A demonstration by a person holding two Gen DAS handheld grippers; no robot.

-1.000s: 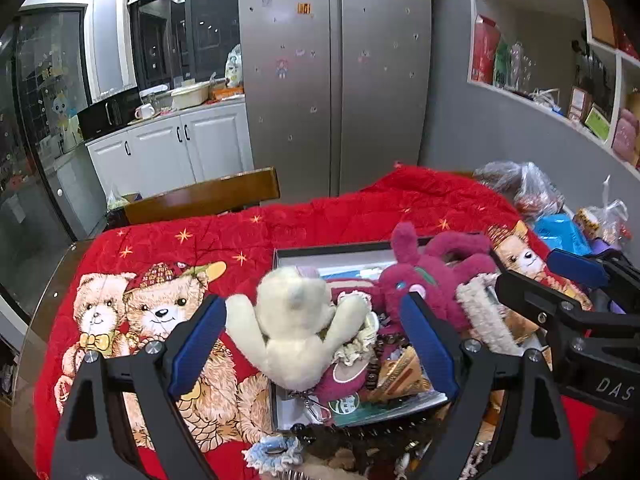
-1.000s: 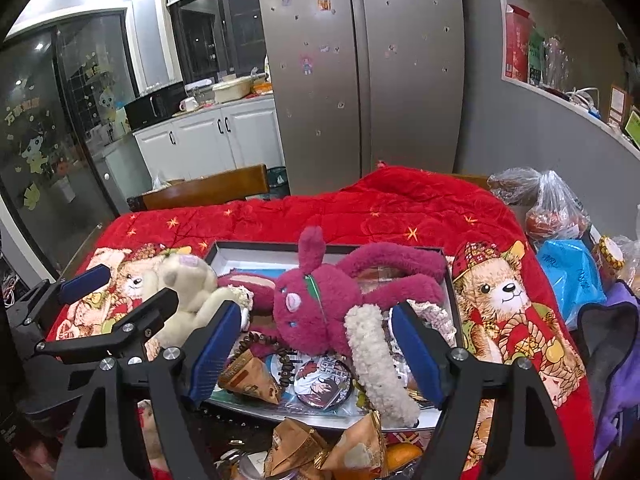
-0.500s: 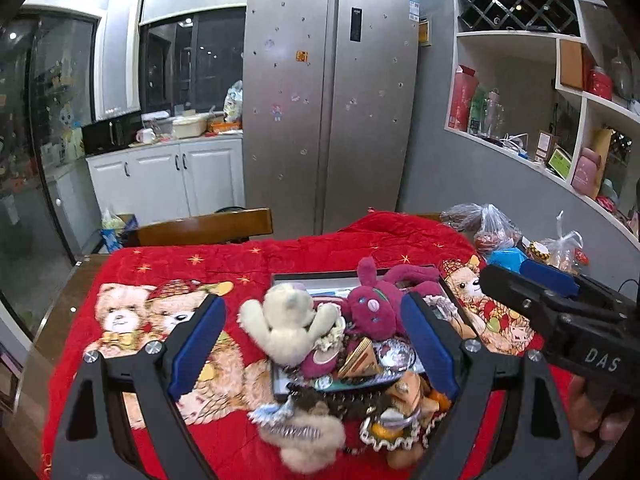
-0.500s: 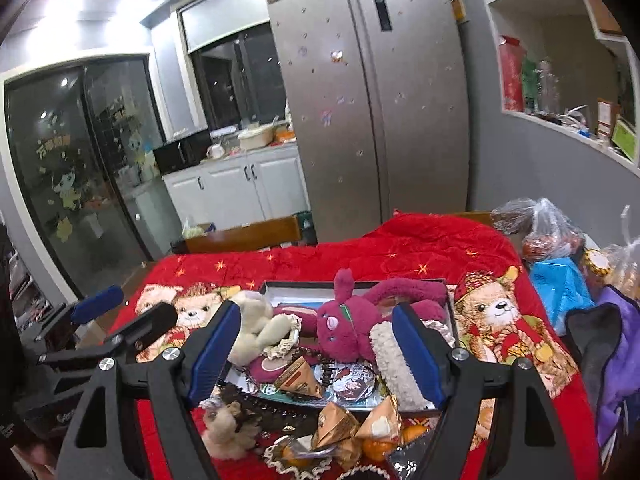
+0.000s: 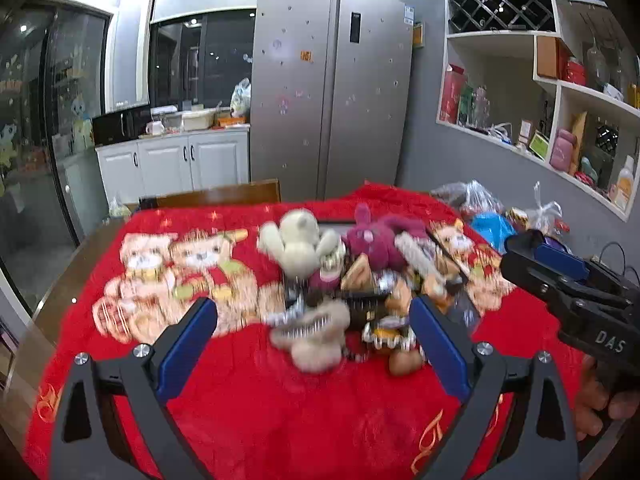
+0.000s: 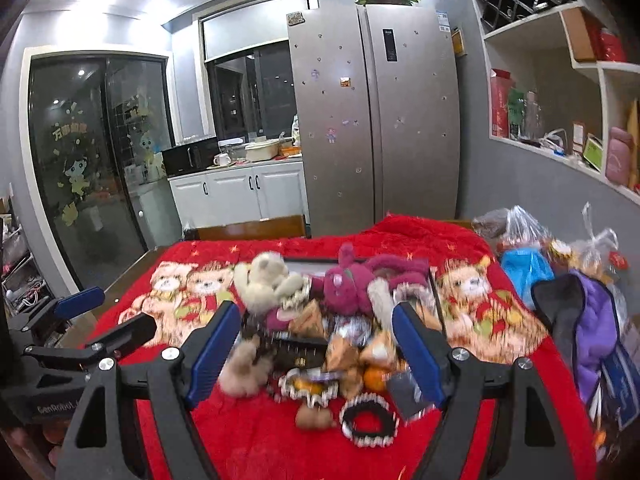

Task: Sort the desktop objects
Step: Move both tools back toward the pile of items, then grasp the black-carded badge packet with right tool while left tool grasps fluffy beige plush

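Observation:
A heap of small things lies on a red blanket point(image 5: 248, 408) over the table: a cream plush bear point(image 5: 298, 242) point(image 6: 266, 280), a magenta plush rabbit point(image 5: 380, 240) point(image 6: 352, 284), a tan fluffy scrunchie point(image 5: 316, 336) point(image 6: 244, 368), paper wedges, an orange point(image 6: 374, 378) and a black frilled band point(image 6: 368, 420). A dark-rimmed tray point(image 6: 320, 264) lies under the toys. My left gripper point(image 5: 314, 350) hangs above the near side of the heap, its jaws opening with nothing held. My right gripper point(image 6: 316, 354) stands open and empty, back from the heap.
Plastic bags point(image 6: 520, 232) and a blue packet point(image 6: 526, 270) sit at the table's right side, beside a purple bag point(image 6: 596, 328). A wooden chair back point(image 6: 252, 228) stands at the far edge. A fridge and wall shelves lie beyond. A hand point(image 5: 600, 400) holds the other gripper.
Both grippers have drawn back from the heap and risen, so the toys look smaller and more of the red blanket and the room shows. The left jaws stand slightly wider.

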